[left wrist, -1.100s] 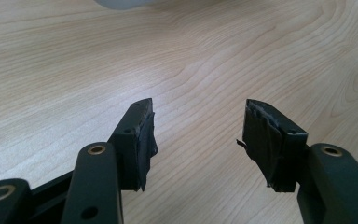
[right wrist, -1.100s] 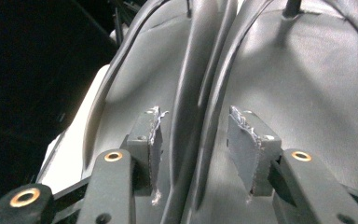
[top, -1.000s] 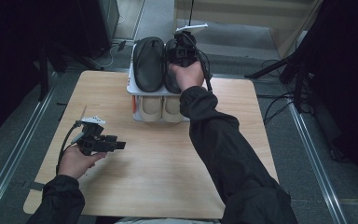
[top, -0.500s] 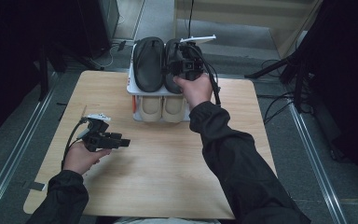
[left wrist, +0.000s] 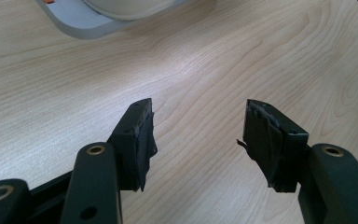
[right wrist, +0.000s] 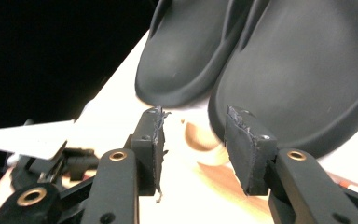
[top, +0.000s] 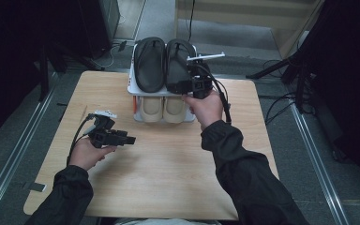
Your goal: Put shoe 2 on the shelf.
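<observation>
1. The right gripper (top: 182, 86), jaws parted and empty after narrowing slightly, is hovering at the right-hand black rubber slipper (top: 178, 63) on the white two-tier rack (top: 132, 86).
2. Ideally it is straddling the slipper's near edge squarely before clamping.
3. The left gripper (top: 127, 139) is waiting, unclenched, over the wooden table (top: 168, 159).

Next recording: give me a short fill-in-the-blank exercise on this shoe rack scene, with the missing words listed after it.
1. The pair of black sandals lies on the ____ shelf of the white rack.
2. The pair of slippers on the rack's lower shelf is ____ in colour.
3. The right gripper is at the black sandals, and between its jaws there is ____.
4. The left gripper is over the bare wooden table with its jaws ____.

Missing words: top; cream; nothing; open
</observation>
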The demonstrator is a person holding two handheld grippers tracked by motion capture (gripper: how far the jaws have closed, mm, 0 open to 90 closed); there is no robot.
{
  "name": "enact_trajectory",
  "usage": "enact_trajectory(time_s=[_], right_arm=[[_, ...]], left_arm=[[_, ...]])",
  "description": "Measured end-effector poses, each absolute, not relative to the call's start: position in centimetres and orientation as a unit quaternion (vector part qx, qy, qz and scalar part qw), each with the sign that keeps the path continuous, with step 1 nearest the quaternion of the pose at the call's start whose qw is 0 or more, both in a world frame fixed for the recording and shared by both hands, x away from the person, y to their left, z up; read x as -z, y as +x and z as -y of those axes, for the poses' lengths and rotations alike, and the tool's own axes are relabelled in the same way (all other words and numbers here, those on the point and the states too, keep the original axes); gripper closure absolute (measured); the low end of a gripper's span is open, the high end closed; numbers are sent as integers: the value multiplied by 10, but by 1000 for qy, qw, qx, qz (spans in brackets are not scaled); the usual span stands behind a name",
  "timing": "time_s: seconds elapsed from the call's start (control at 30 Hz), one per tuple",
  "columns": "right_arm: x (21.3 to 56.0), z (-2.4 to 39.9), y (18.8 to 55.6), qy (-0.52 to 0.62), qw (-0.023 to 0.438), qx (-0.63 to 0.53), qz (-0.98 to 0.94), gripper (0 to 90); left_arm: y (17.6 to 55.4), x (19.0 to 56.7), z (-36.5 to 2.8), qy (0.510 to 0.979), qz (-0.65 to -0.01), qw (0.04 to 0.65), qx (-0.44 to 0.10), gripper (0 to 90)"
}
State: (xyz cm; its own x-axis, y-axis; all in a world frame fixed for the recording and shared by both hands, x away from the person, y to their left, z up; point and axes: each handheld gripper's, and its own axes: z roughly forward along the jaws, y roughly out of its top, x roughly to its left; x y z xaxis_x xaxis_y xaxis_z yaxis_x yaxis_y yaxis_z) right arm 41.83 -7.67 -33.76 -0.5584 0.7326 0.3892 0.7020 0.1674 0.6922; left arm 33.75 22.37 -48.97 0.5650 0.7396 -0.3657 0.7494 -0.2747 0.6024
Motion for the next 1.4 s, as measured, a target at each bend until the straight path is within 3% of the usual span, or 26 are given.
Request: enact_trajectory(time_s=[0.37,0.7,1.4], right_arm=[[363,90,389,437,-20,-461,-772,563],[390,97,363,404,-6,-460,-791,543],[455,131,346,369,-1,-456,-810,535]], left_arm=[[343,489,-221,799,-468,378,6,447],[342,489,-221,797,-472,378,1,457],[340,489,-217,803,-462,375,-10,439]])
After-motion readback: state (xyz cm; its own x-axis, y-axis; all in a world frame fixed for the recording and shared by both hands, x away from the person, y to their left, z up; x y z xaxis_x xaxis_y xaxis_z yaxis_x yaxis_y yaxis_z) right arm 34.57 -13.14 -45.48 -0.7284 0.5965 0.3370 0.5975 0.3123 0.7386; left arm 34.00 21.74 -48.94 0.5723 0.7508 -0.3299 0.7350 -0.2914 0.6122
